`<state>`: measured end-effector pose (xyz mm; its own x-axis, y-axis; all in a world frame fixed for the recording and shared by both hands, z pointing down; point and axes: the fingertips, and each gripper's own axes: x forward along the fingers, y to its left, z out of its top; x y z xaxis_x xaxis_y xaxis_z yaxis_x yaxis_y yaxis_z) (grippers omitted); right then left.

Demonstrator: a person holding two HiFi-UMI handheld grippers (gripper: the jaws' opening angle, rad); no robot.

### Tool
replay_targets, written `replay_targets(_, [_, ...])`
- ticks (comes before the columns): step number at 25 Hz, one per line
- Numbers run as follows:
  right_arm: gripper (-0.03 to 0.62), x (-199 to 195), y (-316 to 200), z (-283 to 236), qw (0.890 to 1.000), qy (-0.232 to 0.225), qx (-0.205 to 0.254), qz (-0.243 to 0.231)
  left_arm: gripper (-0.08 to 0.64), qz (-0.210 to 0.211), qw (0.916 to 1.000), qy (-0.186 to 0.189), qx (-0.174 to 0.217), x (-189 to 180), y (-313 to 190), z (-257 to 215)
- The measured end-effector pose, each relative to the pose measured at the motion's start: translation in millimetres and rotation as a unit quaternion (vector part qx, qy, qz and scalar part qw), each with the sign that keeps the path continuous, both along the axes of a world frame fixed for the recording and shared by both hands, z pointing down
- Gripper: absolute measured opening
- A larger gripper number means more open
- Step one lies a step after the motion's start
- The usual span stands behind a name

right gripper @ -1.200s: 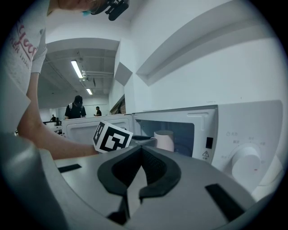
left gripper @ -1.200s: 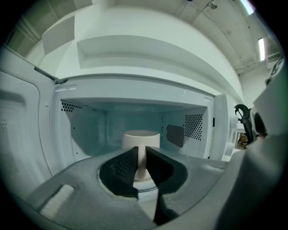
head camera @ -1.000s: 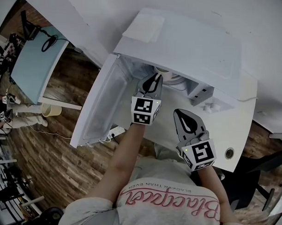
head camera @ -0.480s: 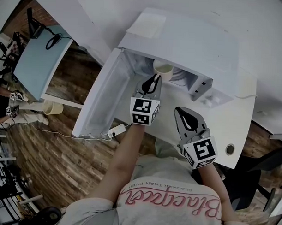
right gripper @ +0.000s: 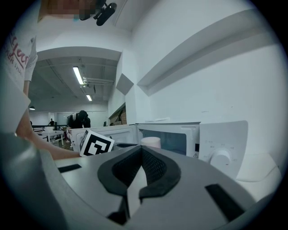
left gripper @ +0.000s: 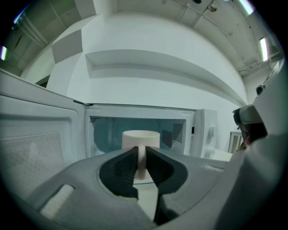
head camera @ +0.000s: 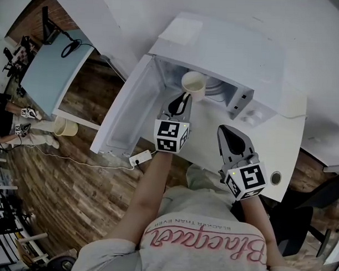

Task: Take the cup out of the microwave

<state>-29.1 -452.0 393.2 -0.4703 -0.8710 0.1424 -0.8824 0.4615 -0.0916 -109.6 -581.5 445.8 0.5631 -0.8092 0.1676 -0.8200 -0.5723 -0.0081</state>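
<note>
A cream cup [head camera: 193,83] hangs at the mouth of the white microwave [head camera: 239,54], just above the cavity's front edge. My left gripper [head camera: 184,97] is shut on the cup's handle [left gripper: 141,162]; in the left gripper view the cup [left gripper: 141,138] stands upright right behind the jaws, with the glass turntable below it. My right gripper [head camera: 229,132] hovers over the white desk [head camera: 280,144] in front of the control panel [right gripper: 221,146], shut with nothing in it. From the right gripper view [right gripper: 141,150] the cup [right gripper: 150,142] shows just over the jaws.
The microwave door [head camera: 126,105] is swung wide open to the left. A flat white box [head camera: 181,31] lies on the microwave's top. A power strip [head camera: 140,157] sits at the desk's edge, a cable hole [head camera: 276,177] at the right. A blue table [head camera: 49,72] stands far left.
My left gripper has drawn the cup from deep inside the cavity to its front opening. The right gripper has drifted slightly right and toward me.
</note>
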Motion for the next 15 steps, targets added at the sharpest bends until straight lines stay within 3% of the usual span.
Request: replay_targets(15, [0.008,-6,35,-12,1.0,-0.001,0.016,-0.001,0.049,-0.011,0.9998,0.01,0.01,-18,59,-19])
